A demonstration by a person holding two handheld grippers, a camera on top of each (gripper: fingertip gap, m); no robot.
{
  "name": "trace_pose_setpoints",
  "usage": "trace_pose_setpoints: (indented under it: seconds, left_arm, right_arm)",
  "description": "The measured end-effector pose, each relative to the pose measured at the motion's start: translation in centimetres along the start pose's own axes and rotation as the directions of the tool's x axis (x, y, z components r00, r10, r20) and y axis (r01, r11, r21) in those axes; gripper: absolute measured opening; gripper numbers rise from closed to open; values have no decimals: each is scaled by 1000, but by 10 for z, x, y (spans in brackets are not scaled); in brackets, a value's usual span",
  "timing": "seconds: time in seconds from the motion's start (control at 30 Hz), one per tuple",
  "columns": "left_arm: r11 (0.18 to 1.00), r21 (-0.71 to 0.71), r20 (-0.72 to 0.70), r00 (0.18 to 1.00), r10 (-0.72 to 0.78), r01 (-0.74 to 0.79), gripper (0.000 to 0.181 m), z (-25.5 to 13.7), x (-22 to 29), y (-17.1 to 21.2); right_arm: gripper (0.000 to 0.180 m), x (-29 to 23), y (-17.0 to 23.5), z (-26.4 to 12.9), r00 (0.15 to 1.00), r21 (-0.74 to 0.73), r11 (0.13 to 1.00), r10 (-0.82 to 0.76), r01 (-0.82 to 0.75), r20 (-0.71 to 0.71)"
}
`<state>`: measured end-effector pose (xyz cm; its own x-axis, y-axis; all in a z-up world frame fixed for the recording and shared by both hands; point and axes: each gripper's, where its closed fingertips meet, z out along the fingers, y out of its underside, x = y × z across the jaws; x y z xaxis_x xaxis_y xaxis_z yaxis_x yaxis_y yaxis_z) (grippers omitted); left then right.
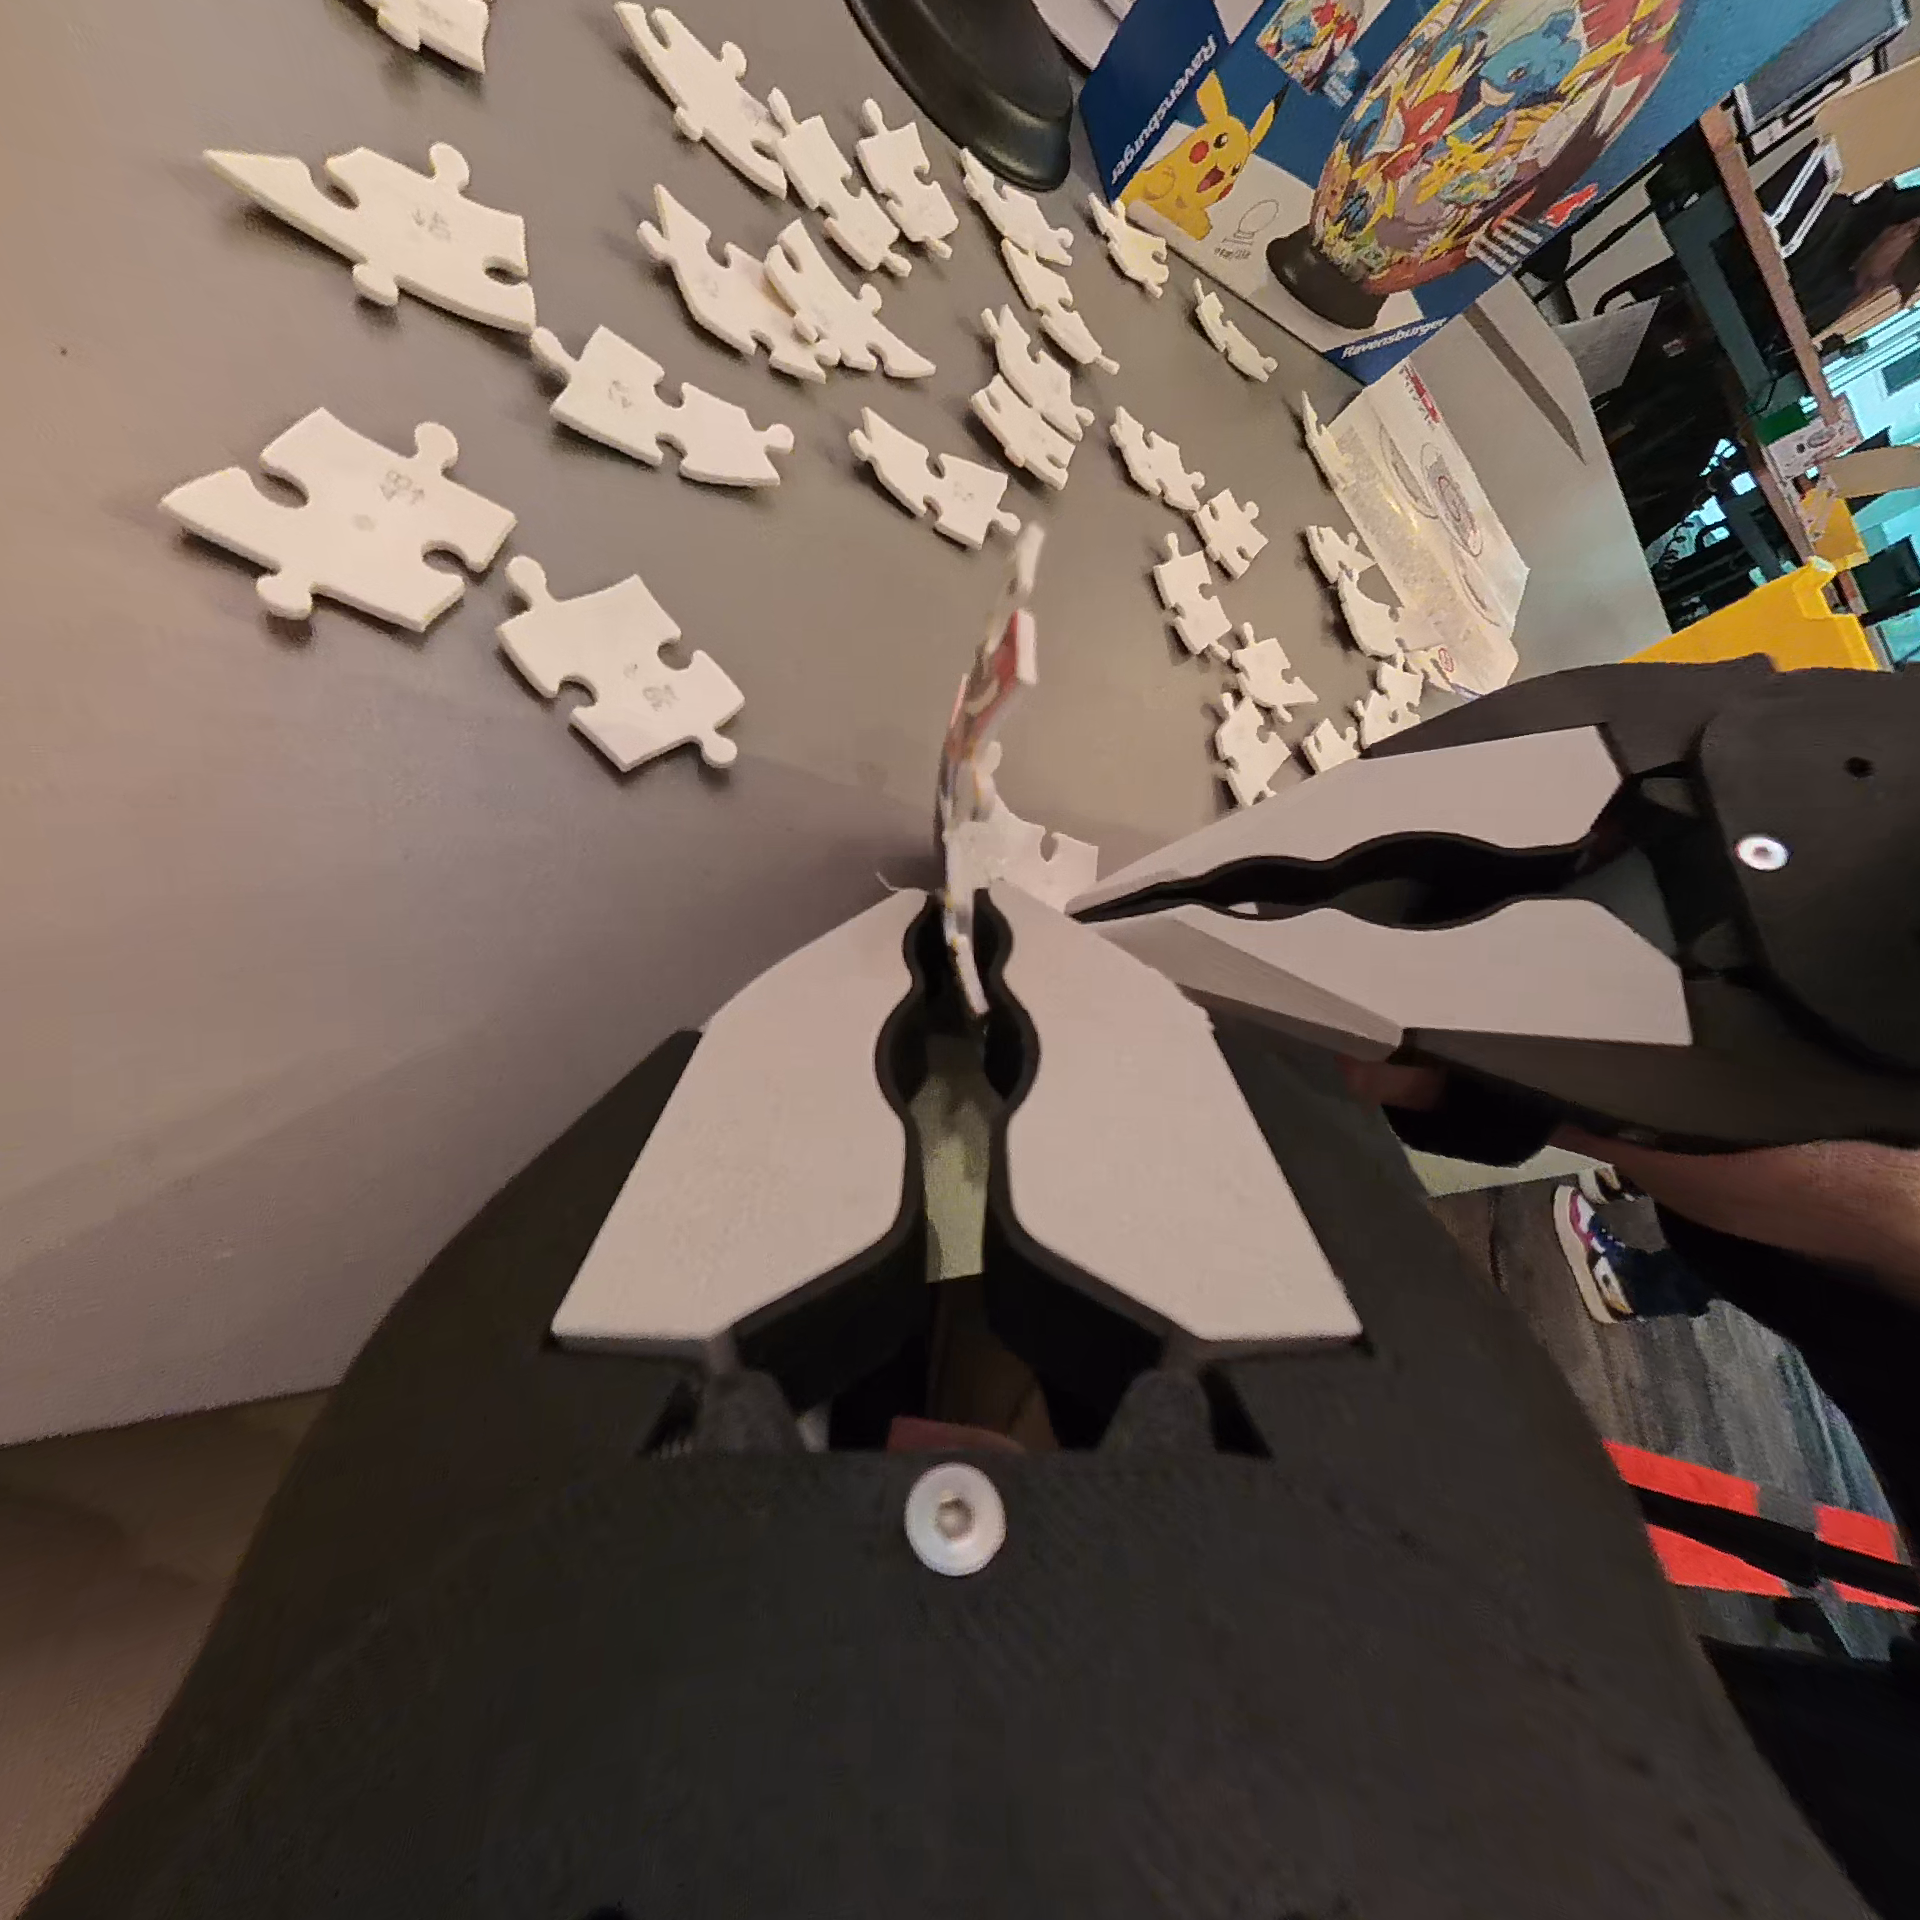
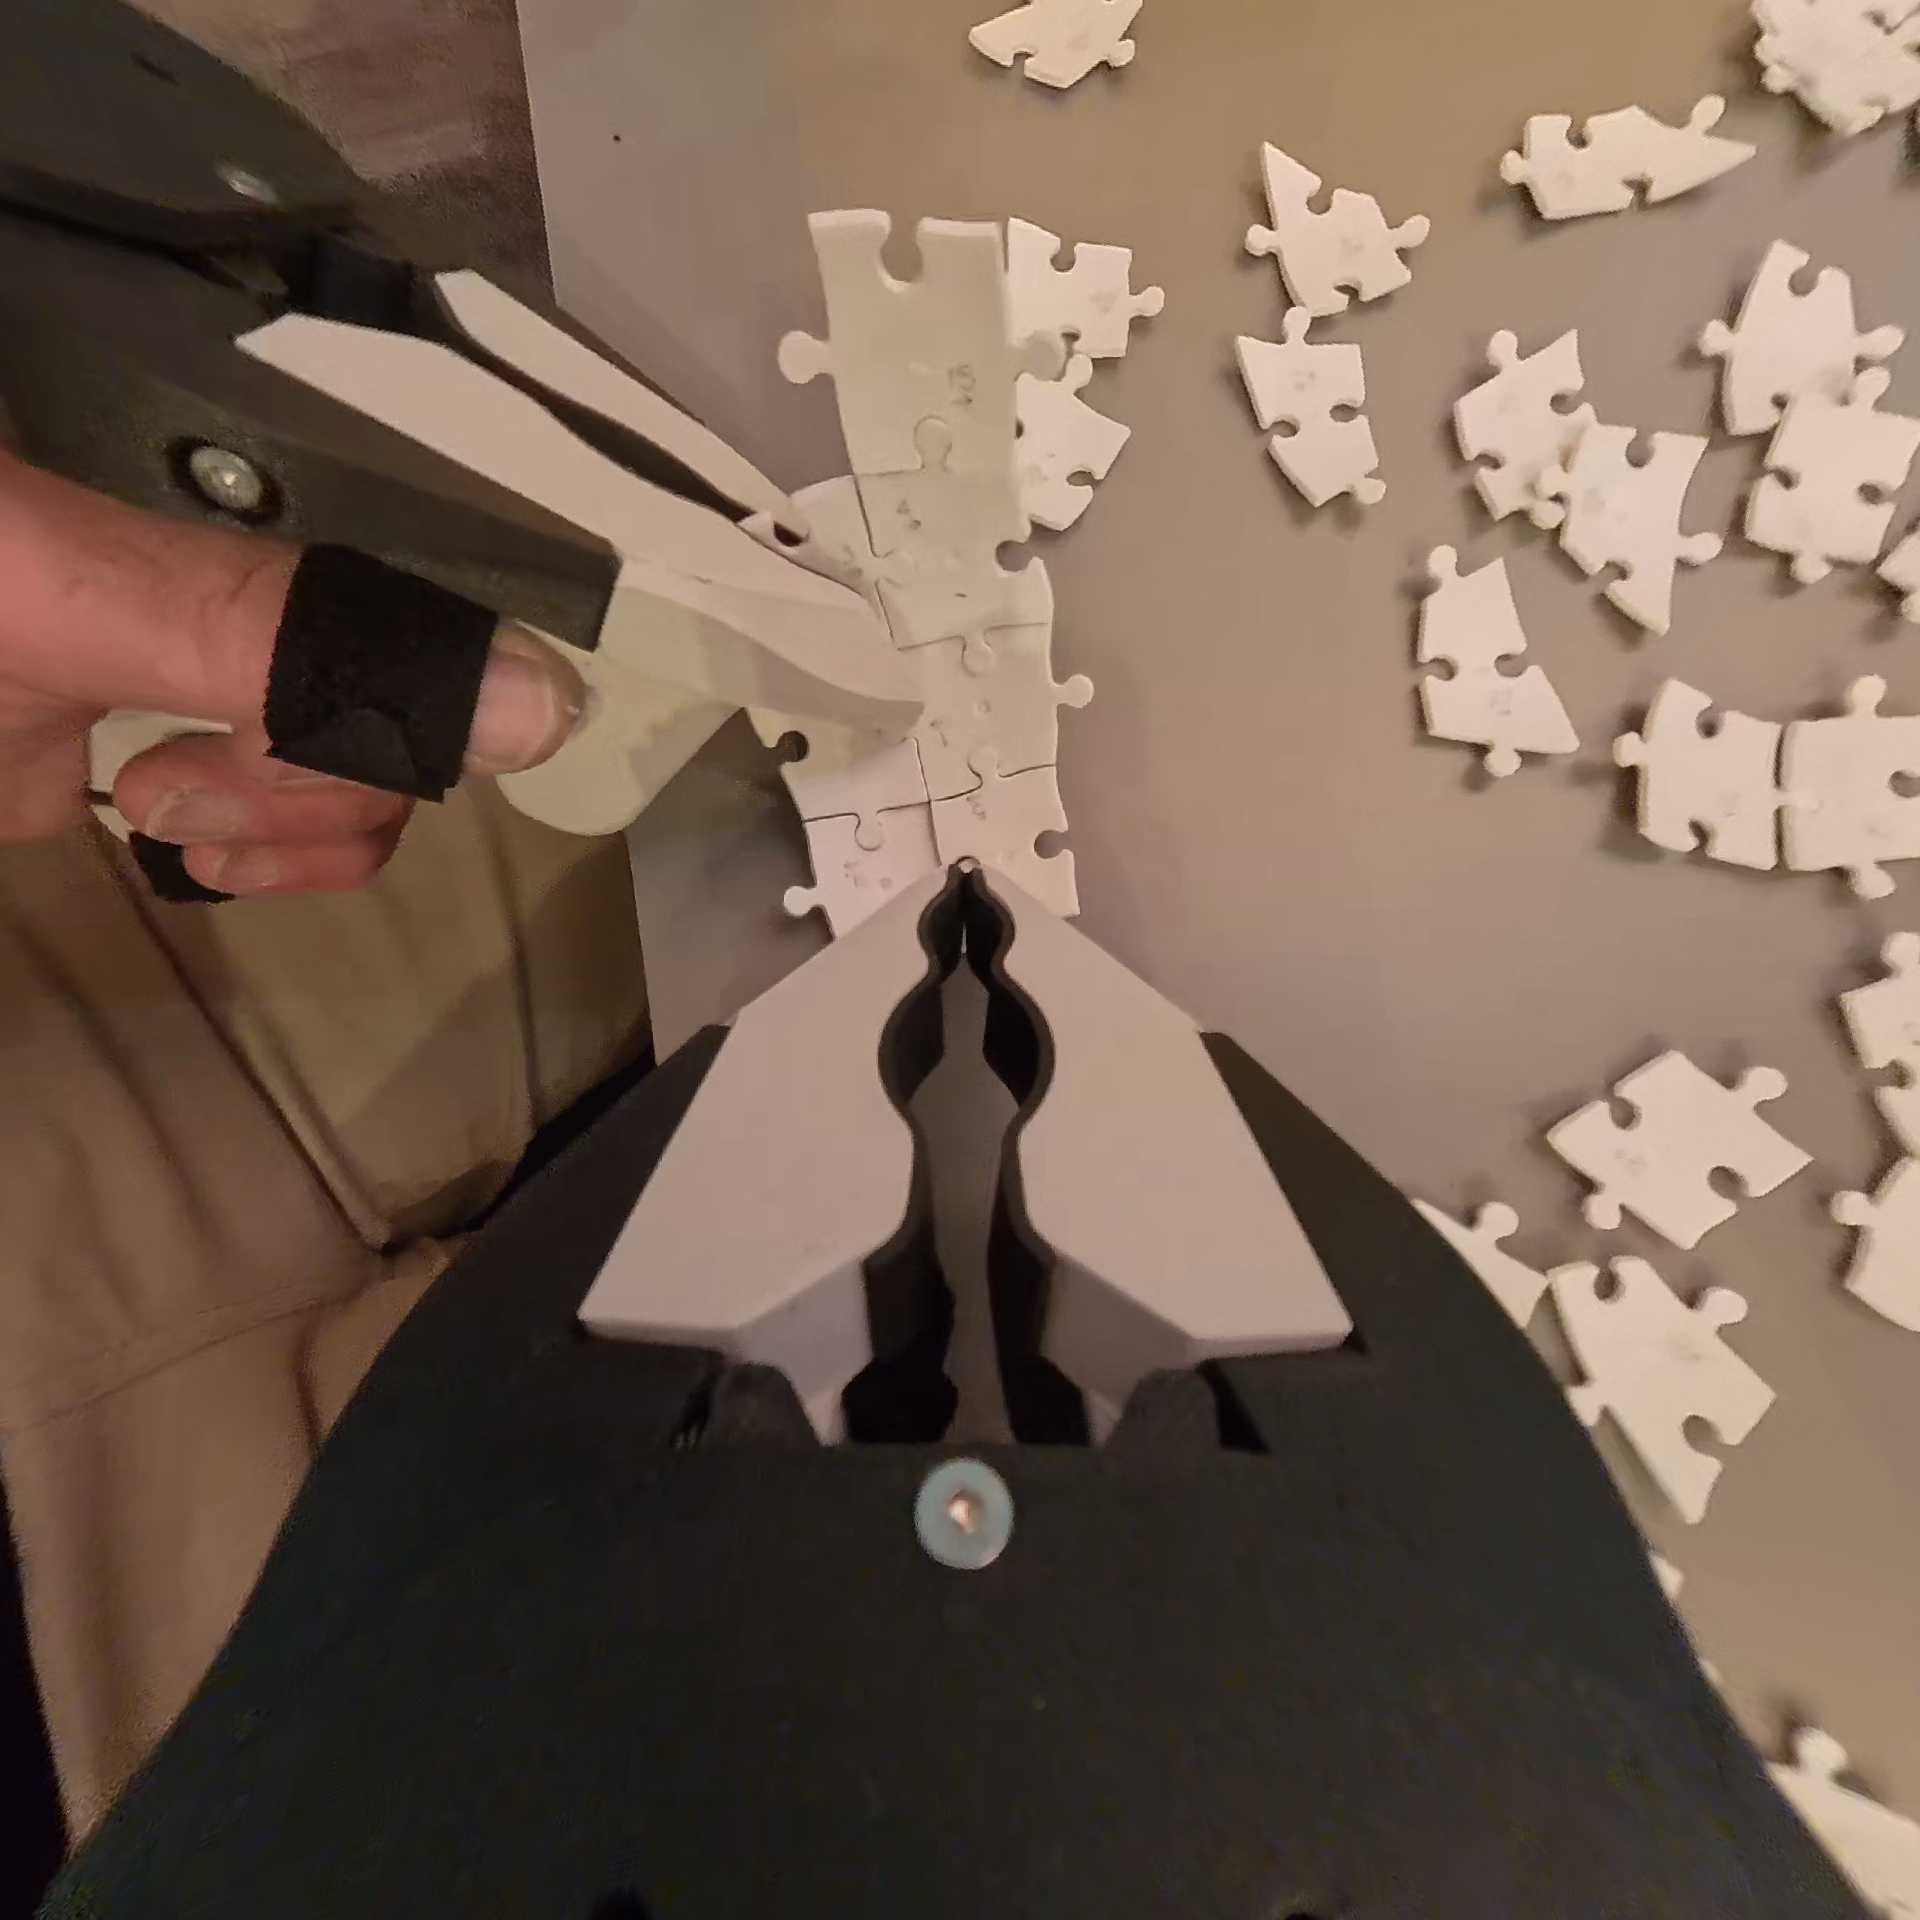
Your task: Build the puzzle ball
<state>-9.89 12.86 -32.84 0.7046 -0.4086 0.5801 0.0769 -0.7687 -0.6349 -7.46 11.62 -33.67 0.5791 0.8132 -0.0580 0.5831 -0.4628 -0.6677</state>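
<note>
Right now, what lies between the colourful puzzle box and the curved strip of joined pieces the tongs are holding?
In the left wrist view, scattered loose white pieces lie face down on the grey table between the box and the held strip.

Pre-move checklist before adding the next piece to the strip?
1. Left gripper clamped on the joined strip: ok.
2. Right gripper shut, tips at the strip's lower edge: ok; whether it pinches the strip: cannot tell.
3. Strip joints seated: ok where visible; part is hidden behind the left gripper.
4. Strip off the table: ok.
5. Loose pieces within sight, blank side up: ok.
6. Next piece chosen: cannot tell.
</note>
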Motion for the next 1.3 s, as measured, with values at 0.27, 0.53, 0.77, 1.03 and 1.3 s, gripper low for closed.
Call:
trace_pose_setpoints:
  seconds: [0.27,0.53,0.77,1.03,1.3]
  left_arm:
    - [1000,7,-15,1000,-5,5,18,-4,3,-1]
    - [998,-3,55,997,59,-59,14,-5,-6,0]
    - [986,12,165,973,161,-165,32,-20,-13,1]
    - [809,56,320,778,540,-585,18,-54,29,-26]
    - [691,-255,213,658,723,-676,0,7,18,-3]
  right_arm:
    - [0,1,1,1,987,4,990,138,-139,80]
    - [0,1,1,1,1000,-66,998,15,-14,7]
    - [0,1,1,2,999,-119,992,-35,35,4]
    - [0,1,1,2,1000,-109,994,-24,26,17]
    - [0,1,0,2,999,-80,997,6,-4,35]
